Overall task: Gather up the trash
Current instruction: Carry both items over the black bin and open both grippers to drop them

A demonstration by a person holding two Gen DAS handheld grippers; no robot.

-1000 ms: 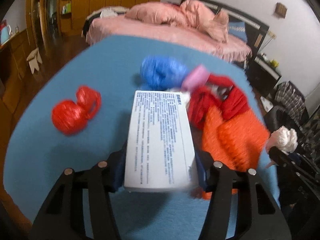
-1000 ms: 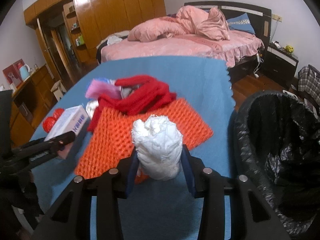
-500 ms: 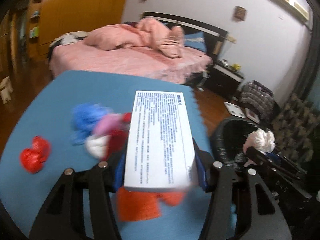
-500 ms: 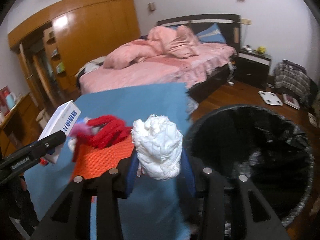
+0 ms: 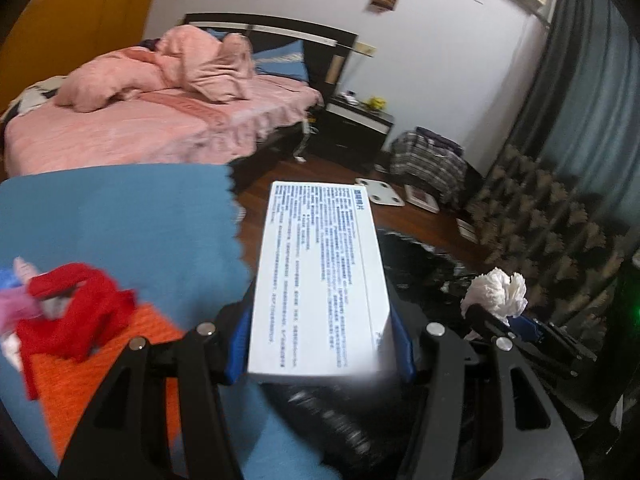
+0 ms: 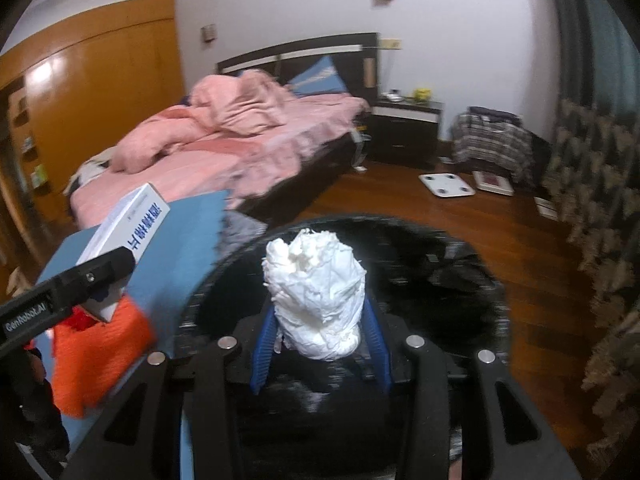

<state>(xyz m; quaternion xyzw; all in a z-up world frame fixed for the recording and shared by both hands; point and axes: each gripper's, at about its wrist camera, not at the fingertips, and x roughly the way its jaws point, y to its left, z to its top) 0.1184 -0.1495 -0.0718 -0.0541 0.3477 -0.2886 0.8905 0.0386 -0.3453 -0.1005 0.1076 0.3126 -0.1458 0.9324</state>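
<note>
Both hands are swinging away from the blue table: the left gripper clamping the white box, the right gripper loosening around the tissue wad above the black bin, near the bed.

pink bed | nightstand beside it | white scale on wood floor

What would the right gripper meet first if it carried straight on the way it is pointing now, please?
Most likely the black bin bag lining the trash bin: the right gripper, its jaws opening around the crumpled white paper, points down into the bin's mouth. How deep the bag goes is unclear.
</note>
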